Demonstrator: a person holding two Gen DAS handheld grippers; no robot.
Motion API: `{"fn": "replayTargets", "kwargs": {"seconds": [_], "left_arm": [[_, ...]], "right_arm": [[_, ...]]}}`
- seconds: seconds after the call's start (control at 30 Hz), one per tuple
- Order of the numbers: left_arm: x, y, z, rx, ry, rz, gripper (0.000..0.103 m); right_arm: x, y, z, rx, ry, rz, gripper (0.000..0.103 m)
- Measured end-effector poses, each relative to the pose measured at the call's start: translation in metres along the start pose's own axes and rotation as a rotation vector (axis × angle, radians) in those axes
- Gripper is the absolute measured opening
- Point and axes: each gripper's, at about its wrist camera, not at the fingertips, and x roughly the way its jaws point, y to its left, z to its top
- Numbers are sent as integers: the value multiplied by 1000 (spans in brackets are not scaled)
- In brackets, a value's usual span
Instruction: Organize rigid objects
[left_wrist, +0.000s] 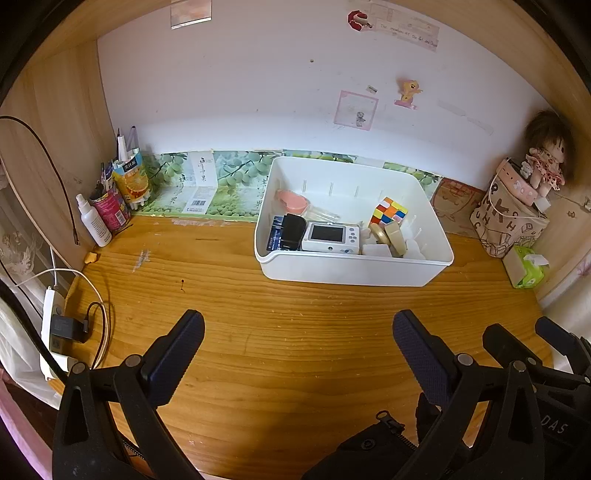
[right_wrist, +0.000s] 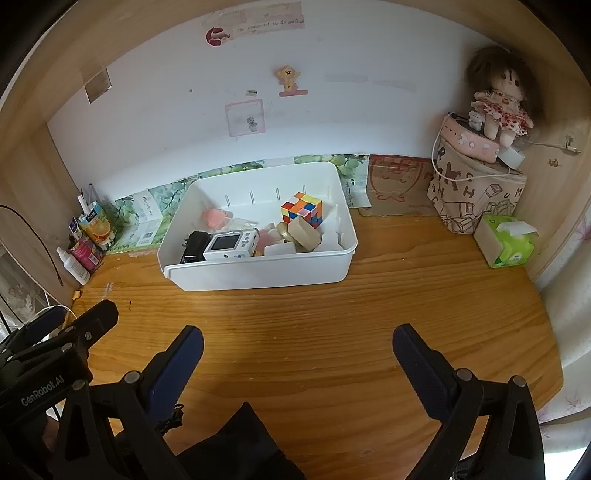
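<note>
A white plastic bin (left_wrist: 347, 271) (right_wrist: 258, 273) stands on the wooden desk near the back wall. Inside lie a colourful puzzle cube (left_wrist: 389, 211) (right_wrist: 302, 209), a small white camera (left_wrist: 330, 237) (right_wrist: 229, 244), a black charger (left_wrist: 293, 229) (right_wrist: 194, 245), a pink case (left_wrist: 291, 199) (right_wrist: 215, 218), tape rolls (left_wrist: 391, 236) (right_wrist: 303, 232) and white blocks. My left gripper (left_wrist: 298, 334) hangs open over bare desk in front of the bin. My right gripper (right_wrist: 297, 350) is open too, beside the left one, nothing between its fingers.
Pen cups, a juice carton (left_wrist: 131, 181) and a white spray bottle (left_wrist: 94, 221) crowd the back left corner. A power strip (left_wrist: 55, 328) with cables lies at the left edge. A printed bag (right_wrist: 476, 195) with a doll (right_wrist: 498, 99) and a green tissue pack (right_wrist: 506, 242) stand at the right.
</note>
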Motion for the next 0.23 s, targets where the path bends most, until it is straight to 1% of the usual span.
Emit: {"fn": "replayTargets", "kwargs": {"seconds": [0.23], "left_arm": [[1, 1, 1, 2, 5, -7, 102]], "right_arm": [[2, -2, -1, 3, 11, 0, 103]]}}
